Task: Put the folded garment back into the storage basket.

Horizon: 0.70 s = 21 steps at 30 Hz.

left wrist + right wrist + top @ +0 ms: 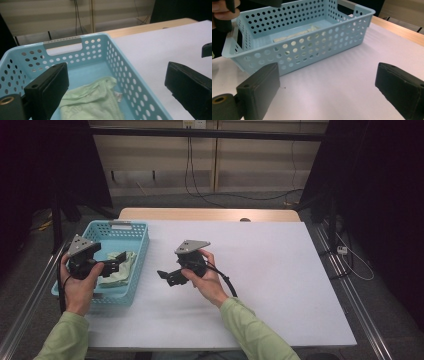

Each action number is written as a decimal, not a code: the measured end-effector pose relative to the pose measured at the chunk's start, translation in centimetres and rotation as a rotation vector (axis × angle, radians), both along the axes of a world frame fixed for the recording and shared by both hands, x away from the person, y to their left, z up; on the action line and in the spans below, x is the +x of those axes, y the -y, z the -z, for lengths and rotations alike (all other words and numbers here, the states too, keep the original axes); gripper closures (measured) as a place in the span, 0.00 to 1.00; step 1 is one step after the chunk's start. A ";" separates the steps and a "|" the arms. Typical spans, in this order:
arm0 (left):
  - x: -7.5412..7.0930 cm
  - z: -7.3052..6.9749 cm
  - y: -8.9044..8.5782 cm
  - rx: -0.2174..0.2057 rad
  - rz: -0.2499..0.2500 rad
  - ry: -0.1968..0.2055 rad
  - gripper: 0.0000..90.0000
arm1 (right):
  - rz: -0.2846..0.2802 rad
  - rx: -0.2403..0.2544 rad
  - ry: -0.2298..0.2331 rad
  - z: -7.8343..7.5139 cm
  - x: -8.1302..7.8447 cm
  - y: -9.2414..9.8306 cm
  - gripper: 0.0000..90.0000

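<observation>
A light blue perforated basket (142,245) stands at the table's left edge, and a pale green cloth (122,267) lies crumpled in it. My left gripper (117,262) hovers over the basket's near half, open, with nothing between its jaws. The left gripper view looks into the basket (62,42), with the cloth (92,100) below the open left gripper (116,72). My right gripper (167,276) is held over the white table just right of the basket, pointing toward it. In the right gripper view the right gripper (327,72) stands open and empty, facing the basket (312,47).
The white table top (280,270) stretches bare to the right of both hands. A wooden strip (210,214) runs along its far edge. A cable (225,282) trails from the right gripper. Dark curtains and floor cables lie beyond the table.
</observation>
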<state>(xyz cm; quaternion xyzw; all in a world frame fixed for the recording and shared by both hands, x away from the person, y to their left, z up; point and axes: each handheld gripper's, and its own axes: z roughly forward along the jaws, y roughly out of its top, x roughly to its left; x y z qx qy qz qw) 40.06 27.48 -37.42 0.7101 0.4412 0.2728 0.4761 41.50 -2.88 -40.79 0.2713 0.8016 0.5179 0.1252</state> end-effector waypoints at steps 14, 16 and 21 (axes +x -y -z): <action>-2.9 0.2 1.0 -0.035 0.038 0.027 0.06 | 0.092 -0.035 0.007 0.4 -2.0 4.1 0.07; -3.3 0.2 1.4 -0.040 0.043 0.038 0.06 | 0.105 -0.038 0.006 0.5 -2.3 4.7 0.07; -4.1 0.5 1.9 -0.050 0.065 0.040 0.06 | 0.132 -0.049 -0.001 0.8 -3.1 6.3 0.05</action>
